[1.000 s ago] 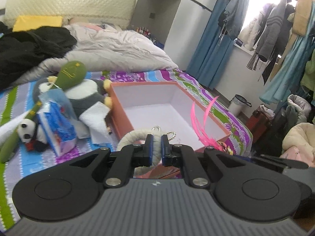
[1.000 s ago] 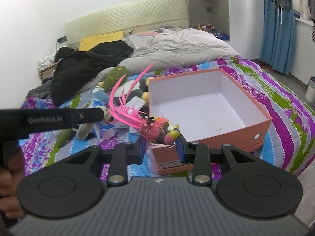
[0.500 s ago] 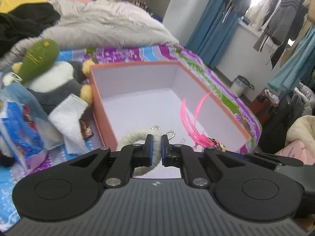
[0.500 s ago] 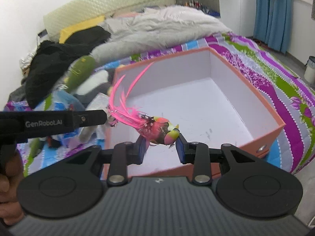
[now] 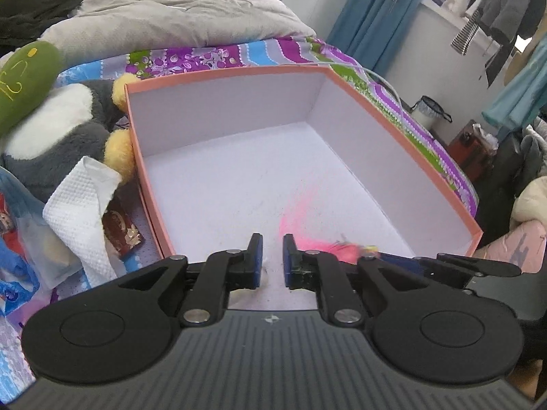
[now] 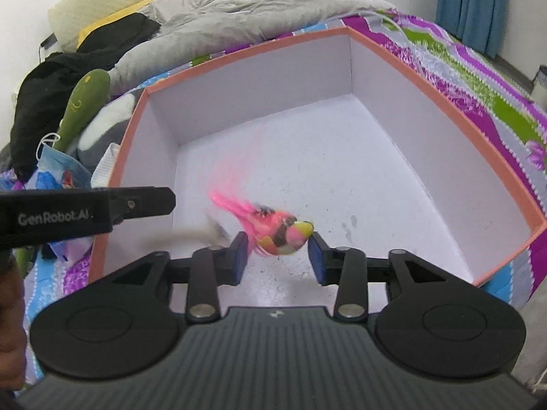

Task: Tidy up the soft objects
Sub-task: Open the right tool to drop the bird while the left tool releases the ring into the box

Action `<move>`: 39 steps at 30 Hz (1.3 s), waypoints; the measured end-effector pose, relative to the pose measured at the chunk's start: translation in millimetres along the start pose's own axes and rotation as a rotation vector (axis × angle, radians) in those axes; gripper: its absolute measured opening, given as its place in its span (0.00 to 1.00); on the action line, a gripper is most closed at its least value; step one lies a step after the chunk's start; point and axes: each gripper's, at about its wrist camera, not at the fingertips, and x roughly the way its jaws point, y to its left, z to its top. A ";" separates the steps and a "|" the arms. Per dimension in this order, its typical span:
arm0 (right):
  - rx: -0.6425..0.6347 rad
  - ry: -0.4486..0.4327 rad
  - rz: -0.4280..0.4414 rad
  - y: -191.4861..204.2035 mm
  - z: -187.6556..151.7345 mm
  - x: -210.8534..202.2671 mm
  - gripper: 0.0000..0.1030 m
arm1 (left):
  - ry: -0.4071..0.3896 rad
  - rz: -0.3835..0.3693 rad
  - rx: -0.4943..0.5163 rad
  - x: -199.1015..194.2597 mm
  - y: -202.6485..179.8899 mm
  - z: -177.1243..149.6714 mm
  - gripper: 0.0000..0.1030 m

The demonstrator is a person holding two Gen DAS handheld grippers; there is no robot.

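Observation:
An orange box [image 5: 218, 76] with a white inside lies open on the bed; it also shows in the right wrist view [image 6: 246, 48]. My left gripper [image 5: 272, 256] is open and empty over the box's near edge. My right gripper [image 6: 277, 253] is open over the box; a pink feathered bird toy [image 6: 277, 230] sits blurred between its fingers, apparently falling. The bird shows as a pink blur in the left wrist view [image 5: 328, 247]. A blurred cream rope piece [image 6: 201, 234] drops below the left gripper's finger [image 6: 102, 205].
Left of the box lie a grey and white plush penguin [image 5: 51, 130], a green plush [image 5: 24, 78], a paper towel [image 5: 78, 198] and a blue plastic bag [image 5: 13, 273]. A grey duvet [image 5: 171, 10] lies behind. Hanging clothes [image 5: 495, 10] stand at the right.
Both grippers moved forward over the box and opened. The left let go of the cream rope ring. The right let go of the bird, which drops blurred.

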 end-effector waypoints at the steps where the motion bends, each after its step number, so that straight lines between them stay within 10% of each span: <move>1: -0.001 -0.004 0.000 0.6 -0.5 -1.3 0.42 | 0.002 0.004 -0.002 0.2 1.1 -0.3 0.21; 39: -0.106 -0.235 0.105 88.7 -95.8 -198.6 0.42 | -0.208 0.026 -0.028 -258.2 -13.7 -126.6 0.21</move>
